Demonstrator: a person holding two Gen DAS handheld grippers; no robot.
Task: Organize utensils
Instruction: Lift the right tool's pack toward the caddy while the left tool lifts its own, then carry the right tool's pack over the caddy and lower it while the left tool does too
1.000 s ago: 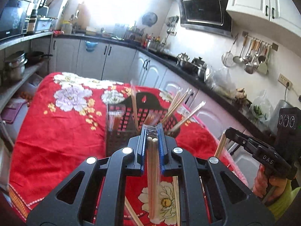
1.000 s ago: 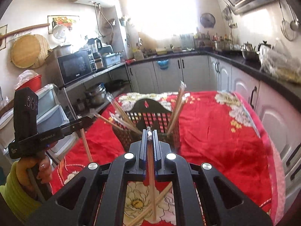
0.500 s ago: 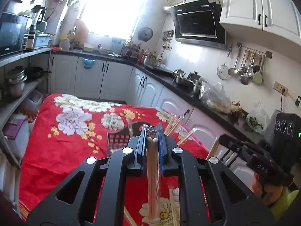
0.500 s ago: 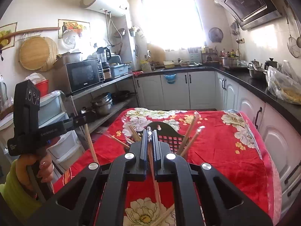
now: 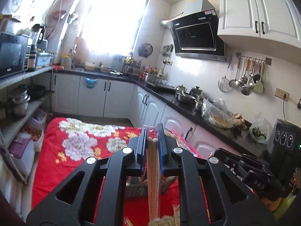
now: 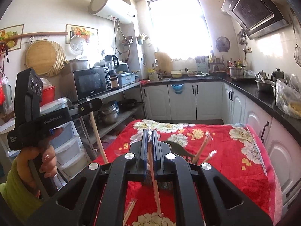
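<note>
My left gripper (image 5: 152, 134) is shut on a plastic-wrapped pair of wooden chopsticks (image 5: 153, 179) that hangs down between its blue pads. My right gripper (image 6: 150, 134) is shut on another wrapped chopstick pair (image 6: 156, 192), also hanging down. Both are held above the table with the red floral cloth (image 6: 225, 160). The black utensil basket (image 6: 180, 149) stands below them, mostly hidden behind the fingers, with several chopsticks (image 6: 201, 148) sticking out of it. In the right wrist view the left gripper (image 6: 90, 106) shows at the left, in a person's hand, its chopsticks (image 6: 97, 137) dangling.
Loose chopsticks (image 6: 129, 209) lie on the cloth near the front edge. White cabinets with a black counter (image 5: 169, 98) run along the right and far sides. An open shelf with pots and a microwave (image 6: 90, 82) stands to the left of the table.
Both grippers have risen with their chopsticks still gripped. The basket has dropped low in both views and is now mostly hidden behind the fingers.
</note>
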